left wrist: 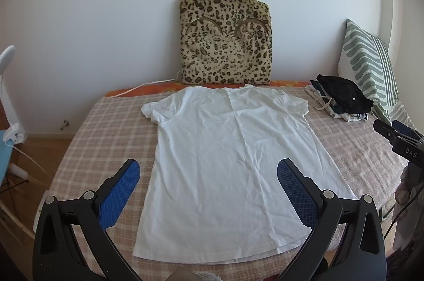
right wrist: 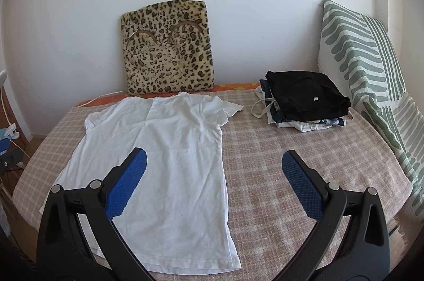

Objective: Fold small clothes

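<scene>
A white T-shirt (left wrist: 228, 148) is spread flat on the checked bedcover (left wrist: 100, 127), hem nearest the claws, collar toward the leopard-print cushion (left wrist: 225, 42). The left gripper (left wrist: 208, 172) is held with its jaws wide apart above the hem, nothing clamped. The right gripper (right wrist: 213, 164) is likewise spread apart, the shirt's right edge below it; beyond it to the right a pile of folded clothes (right wrist: 304, 98) is seen.

white t-shirt (left wrist: 233, 148): thin matt cloth, finely creased; bed cover (right wrist: 278, 161): checked woven cloth, slightly rough; leopard cushion (left wrist: 225, 42): short plush pile; striped pillow (right wrist: 363, 56): ribbed matt fabric; stack of clothes (right wrist: 304, 98): matt cloth, black on top; left gripper (left wrist: 209, 175) and right gripper (right wrist: 214, 167): matt black plastic, blue dimpled rubbery pads (right wrist: 126, 184), bare metal pivot pins; floor (left wrist: 42, 148): smooth wood.
</scene>
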